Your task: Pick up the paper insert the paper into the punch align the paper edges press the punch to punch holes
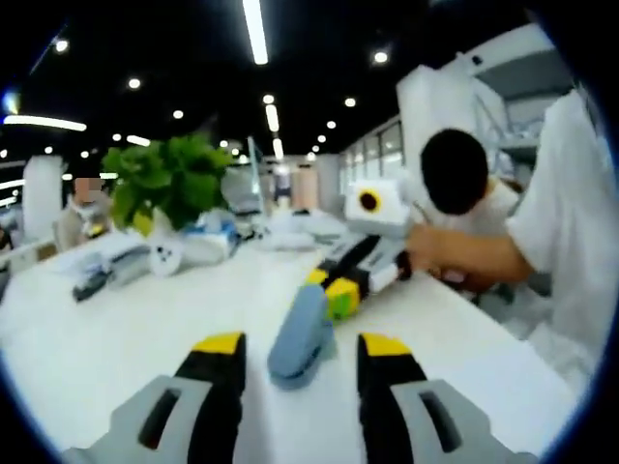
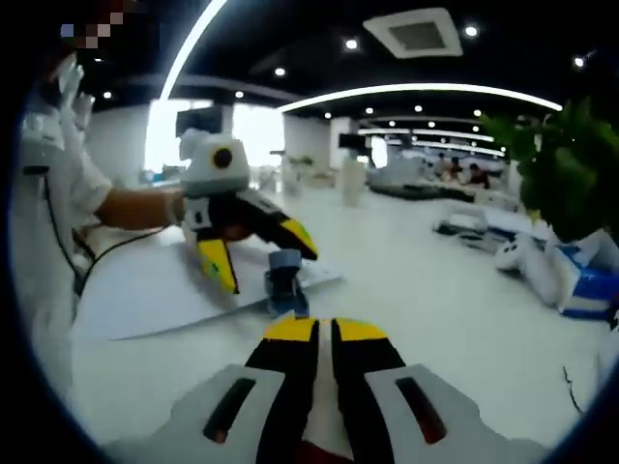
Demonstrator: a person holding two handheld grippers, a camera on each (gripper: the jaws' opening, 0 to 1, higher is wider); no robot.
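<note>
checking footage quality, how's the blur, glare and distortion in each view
Left gripper view: soft all over, the blue punch and plant smeared, ceiling strip light blown out, fisheye bending the white table. Right gripper view: somewhat sharper, the paper readable, a bright window glaring, ceiling light lines curved by the lens.

The left gripper (image 1: 300,356) has its fingers spread; the right gripper (image 2: 324,333) fingers are together.

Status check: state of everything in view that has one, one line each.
Left tool: open, holding nothing.
Right tool: shut, nothing visibly gripped.
Blue plastic hole punch: standing at the paper's edge, not gripped; whether the paper is in its slot cannot be told.
White paper sheet: lying flat on the white table.
</note>
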